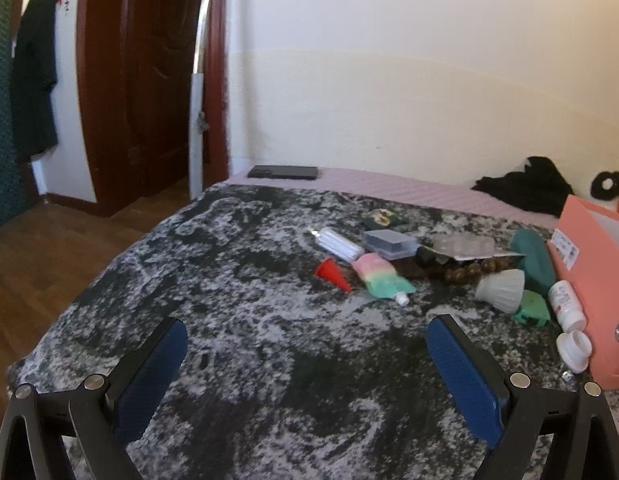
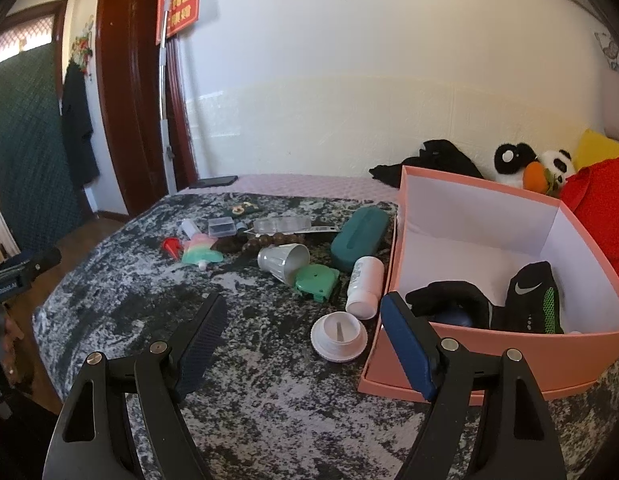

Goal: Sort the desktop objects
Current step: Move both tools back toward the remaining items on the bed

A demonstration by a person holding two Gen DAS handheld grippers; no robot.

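The pink box (image 2: 461,364) sits at the right of the marbled worktop (image 2: 237,392), open-topped, with dark socks or gloves (image 2: 529,300) already lying inside. Stiff card and probably light, it would best stay put as the bin. Just left of its far corner lies the teal case (image 2: 359,236), hard and smooth; a grip across its narrow width should hold. The ribbed white cup (image 2: 283,260) lies on its side beside it, light and likely to roll, so pinching the rim looks safest. A white pill bottle (image 2: 365,284) lies touching the box wall, slick and round. Near it rests a white lid (image 2: 339,336), flat and low, awkward to pinch except by its edge. Further left, the soft pastel pouch (image 1: 383,278) will squash under pressure, and the small red cone (image 1: 333,274) is rigid.

The left hand-held gripper (image 1: 305,372) and the right hand-held gripper (image 2: 301,344) both hang with jaws spread wide, nothing between them.
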